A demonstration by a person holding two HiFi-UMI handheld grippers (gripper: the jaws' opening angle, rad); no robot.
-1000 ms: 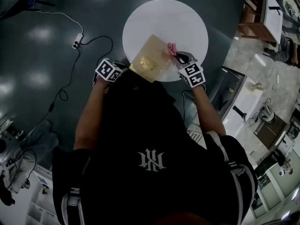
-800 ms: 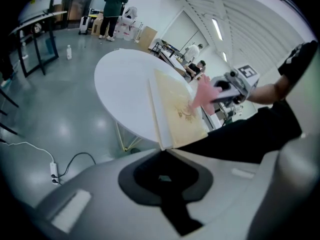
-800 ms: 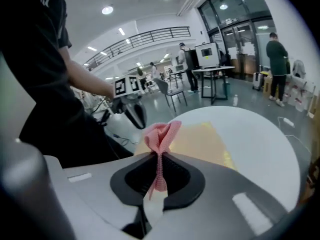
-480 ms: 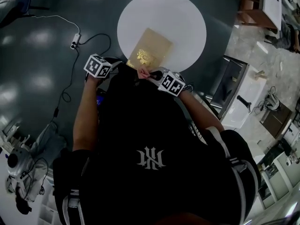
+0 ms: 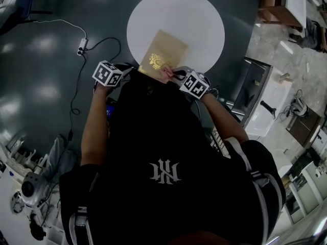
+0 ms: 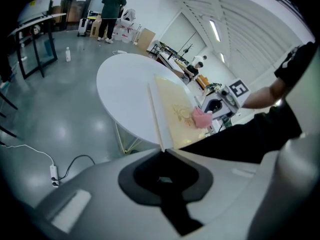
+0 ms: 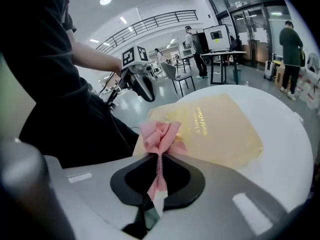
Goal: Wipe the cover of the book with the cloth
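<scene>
A tan book (image 5: 164, 54) with a gold emblem lies on the round white table (image 5: 194, 14), near its front edge. My right gripper (image 5: 172, 74) is shut on a bunched pink cloth (image 5: 167, 73), which rests on the book's near part beside the emblem. The right gripper view shows the cloth (image 7: 160, 135) pinched in the right gripper (image 7: 159, 156) against the cover (image 7: 220, 126). My left gripper (image 5: 130, 71) sits at the book's near left corner. In the left gripper view the left gripper (image 6: 162, 151) has its jaws shut, and the book's corner (image 6: 161, 134) runs into them.
A power strip (image 5: 82, 44) and its cable lie on the dark floor to the left of the table. Benches and equipment (image 5: 265, 106) crowd the right side. A person in green (image 6: 112, 9) stands far off, beyond the table.
The right gripper swept the pink cloth from the book's far right edge down to its near corner, then slightly back right. The left gripper stayed at the book's corner.
</scene>
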